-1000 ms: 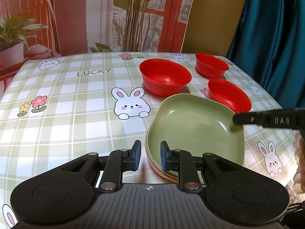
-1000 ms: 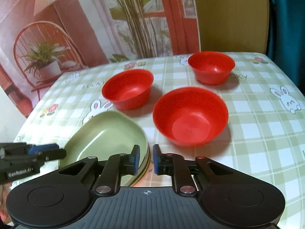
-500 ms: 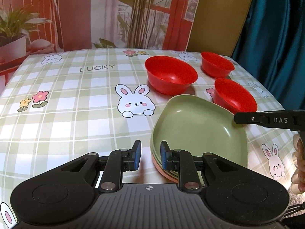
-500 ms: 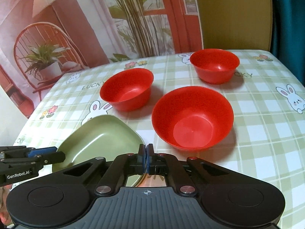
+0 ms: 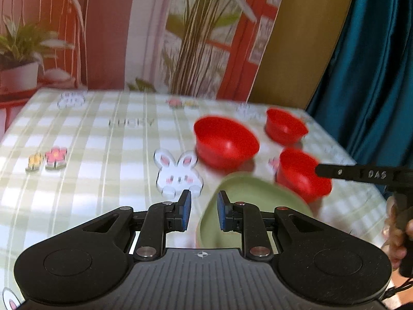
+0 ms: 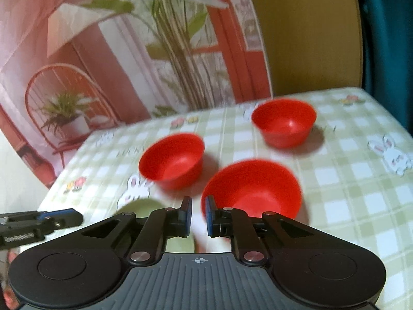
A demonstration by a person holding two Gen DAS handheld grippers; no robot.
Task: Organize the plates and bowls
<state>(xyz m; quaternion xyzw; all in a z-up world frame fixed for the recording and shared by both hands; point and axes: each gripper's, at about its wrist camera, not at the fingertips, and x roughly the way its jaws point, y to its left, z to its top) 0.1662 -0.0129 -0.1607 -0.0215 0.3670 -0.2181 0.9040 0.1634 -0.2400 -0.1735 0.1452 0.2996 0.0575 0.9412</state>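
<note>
A stack of plates with a green plate (image 5: 247, 193) on top lies near the table's front; in the right wrist view only a green sliver (image 6: 140, 208) shows behind the fingers. Three red bowls stand behind it: a large one (image 5: 225, 142) (image 6: 171, 161), a small far one (image 5: 285, 126) (image 6: 284, 121), and a near one (image 5: 302, 174) (image 6: 253, 188). My left gripper (image 5: 201, 213) is open and empty, at the plate's left rim. My right gripper (image 6: 197, 217) is slightly open and empty, just before the near bowl. It also shows in the left wrist view (image 5: 361, 174).
The checked tablecloth (image 5: 90, 155) with rabbit and flower prints covers the table. A printed backdrop (image 5: 155, 38) stands behind it and a teal curtain (image 5: 374, 64) hangs at the right. The left gripper's arm (image 6: 38, 222) shows at the left of the right wrist view.
Both views have lifted and pulled back, with motion blur. My right gripper closed half a second ago and has opened slightly. The plate stack now sits lower, partly behind the fingers.
</note>
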